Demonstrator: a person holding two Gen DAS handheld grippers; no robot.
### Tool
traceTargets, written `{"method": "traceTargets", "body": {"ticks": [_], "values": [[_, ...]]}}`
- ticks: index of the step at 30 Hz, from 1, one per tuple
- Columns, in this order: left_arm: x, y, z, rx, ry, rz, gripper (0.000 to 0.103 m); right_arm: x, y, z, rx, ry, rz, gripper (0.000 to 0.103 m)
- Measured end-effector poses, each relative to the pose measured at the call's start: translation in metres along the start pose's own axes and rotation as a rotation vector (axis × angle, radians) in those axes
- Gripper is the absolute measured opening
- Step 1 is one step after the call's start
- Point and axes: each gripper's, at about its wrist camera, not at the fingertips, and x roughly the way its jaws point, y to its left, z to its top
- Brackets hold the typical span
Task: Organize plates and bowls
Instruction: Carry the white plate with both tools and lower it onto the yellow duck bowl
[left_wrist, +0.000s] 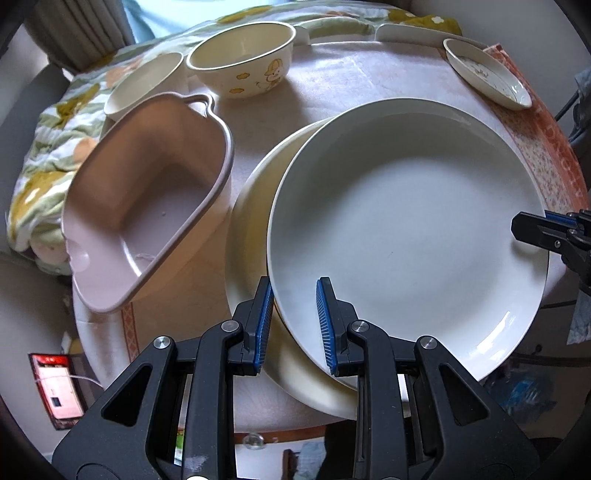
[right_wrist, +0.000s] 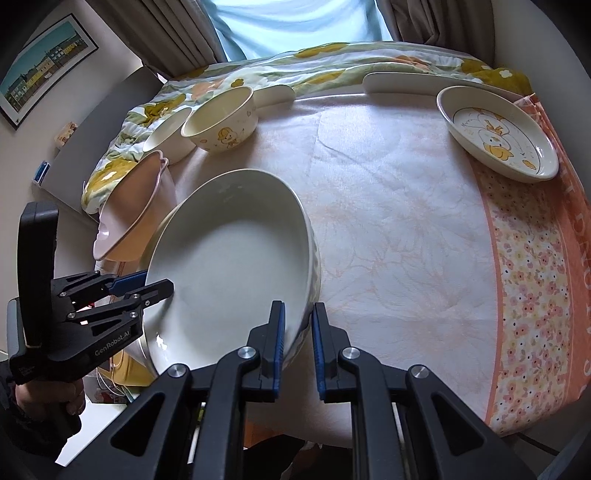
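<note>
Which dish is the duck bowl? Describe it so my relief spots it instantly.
Start at the round table and look to its far left edge, where three dishes line up beside the floral quilt. The duck bowl is the deep, round, cream one, flanked by a plain white bowl; only it carries a yellow cartoon duck on its side.

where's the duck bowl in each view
Left wrist: duck bowl at top, left of centre, behind the pink dish.
Right wrist: duck bowl at upper left, beyond the white plate.
Shared landmark: the plain bowl just to its left in both views.
</note>
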Motion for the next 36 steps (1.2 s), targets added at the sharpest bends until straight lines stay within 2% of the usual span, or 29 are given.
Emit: {"method": "traceTargets", "body": {"ticks": [12, 19, 28, 36], "values": [[-0.006, -0.012, 0.002, 0.093, -0.052, 0.144, 0.021, 0.006, 0.013, -0.003, -0.062, -0.038, -0.100, 0.013], [-0.006, -0.011, 0.000, 0.095, -0.064, 0.178, 0.021, 0.007, 0.027, -0.006, -0.143, -0.076, -0.193, 0.013], [-0.008, -0.003, 0.001, 0.077, -0.077, 0.168, 0.021, 0.012, 0.037, -0.002, -0.170, -0.080, -0.223, 0.013], [-0.022, 0.005, 0.006, 0.047, -0.090, 0.116, 0.020, 0.000, 0.032, 0.002, -0.116, -0.096, -0.188, 0.013]]}}
